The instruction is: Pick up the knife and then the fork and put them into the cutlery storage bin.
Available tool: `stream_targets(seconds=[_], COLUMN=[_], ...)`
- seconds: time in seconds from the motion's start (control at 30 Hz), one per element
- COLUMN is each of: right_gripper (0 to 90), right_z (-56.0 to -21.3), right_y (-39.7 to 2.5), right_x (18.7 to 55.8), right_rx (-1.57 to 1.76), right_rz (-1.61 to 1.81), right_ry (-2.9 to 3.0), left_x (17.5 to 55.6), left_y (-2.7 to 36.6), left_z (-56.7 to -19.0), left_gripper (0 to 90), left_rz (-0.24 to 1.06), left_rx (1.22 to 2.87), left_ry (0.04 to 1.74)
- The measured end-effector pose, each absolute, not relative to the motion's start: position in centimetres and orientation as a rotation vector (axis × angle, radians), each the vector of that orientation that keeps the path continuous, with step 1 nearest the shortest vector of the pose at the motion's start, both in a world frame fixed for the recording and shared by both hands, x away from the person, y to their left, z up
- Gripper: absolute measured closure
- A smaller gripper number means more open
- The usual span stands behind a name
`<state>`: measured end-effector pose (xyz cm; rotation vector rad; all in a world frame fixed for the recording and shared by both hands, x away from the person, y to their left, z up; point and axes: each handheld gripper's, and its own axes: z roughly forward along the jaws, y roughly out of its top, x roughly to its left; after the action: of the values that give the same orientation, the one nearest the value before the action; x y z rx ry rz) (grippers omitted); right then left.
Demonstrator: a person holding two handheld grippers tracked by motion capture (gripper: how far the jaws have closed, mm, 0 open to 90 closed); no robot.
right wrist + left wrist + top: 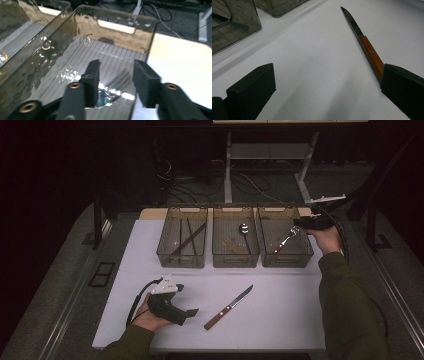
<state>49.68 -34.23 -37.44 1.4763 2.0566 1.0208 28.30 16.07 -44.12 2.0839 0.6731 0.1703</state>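
The white table (280, 320) carries all items. Three clear bins stand in a row along its far edge, close beside one another. The left bin (165, 255) holds dark chopsticks (188, 240) lying diagonally. The middle bin (216, 256) holds a spoon (244, 230) toward its far right corner and a pale utensil on its floor that is too faint to identify. The right bin (305, 256), nearest the far right corner of the table, holds a fork (286, 240) lying diagonally, tines toward the far right.

The right gripper (305, 223) is held over the far right part of the right bin, just beside the fork's tines. In the right gripper view its jaws stand moderately apart above the ribbed bin floor (120, 62), with nothing gripped between them; a bright reflective patch lies below the gap.

The left gripper (192, 312) rests low near the near left corner of the table, held in the left hand (150, 320). Its jaws are spread wide and hold nothing.

The knife (228, 307) lies flat on the table near the middle of the near edge, well apart from the bins. Its wooden handle (372, 57) points toward the near edge and its blade (352, 21) toward the bins. In the left gripper view the handle end sits just beside one jaw; contact cannot be determined.
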Motion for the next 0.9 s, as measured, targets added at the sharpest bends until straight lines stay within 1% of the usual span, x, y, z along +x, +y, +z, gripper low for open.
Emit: stream_targets(seconds=[0.03, 0.13, 0.37, 0.57, 0.6, 0.67, 0.7, 0.9], right_gripper=[50.9, 44.7, 36.4, 30.6, 29.8, 29.7, 29.5, 26.0], right_z=[-37.2, -36.7, -36.5, -35.3, -35.1, -34.8, -34.7, -35.0], right_y=[-34.5, -34.9, -35.0, -34.4, -34.3, -34.1, -34.0, -32.8], right_x=[49.6, 49.4, 48.4, 46.1, 45.6, 44.5, 43.9, 40.8], right_rx=[1.472, 1.465, 1.457, 1.397, 1.388, 1.373, 1.359, 1.298], right_rz=[1.035, 1.048, 1.052, 1.127, 1.141, 1.171, 1.167, 1.189], right_ry=[2.044, 2.041, 2.066, 2.058, 2.060, 2.048, 2.044, 2.077], left_x=[28.3, 28.3, 28.3, 28.4, 28.3, 28.3, 28.3, 28.2], left_y=[16.1, 16.1, 16.1, 16.1, 16.0, 16.0, 15.9, 15.4], left_z=[-44.1, -44.1, -44.1, -44.1, -44.1, -43.9, -43.8, -43.5], left_gripper=[0.0, 0.0, 0.0, 0.0, 0.6, 5.6, 6.2, 15.9], left_rz=[0.170, 0.172, 0.176, 0.178, 0.178, 0.182, 0.183, 0.174], left_rx=[2.082, 2.081, 2.085, 2.091, 2.092, 2.096, 2.104, 2.124], left_ry=[0.673, 0.669, 0.678, 0.690, 0.687, 0.684, 0.687, 0.694])
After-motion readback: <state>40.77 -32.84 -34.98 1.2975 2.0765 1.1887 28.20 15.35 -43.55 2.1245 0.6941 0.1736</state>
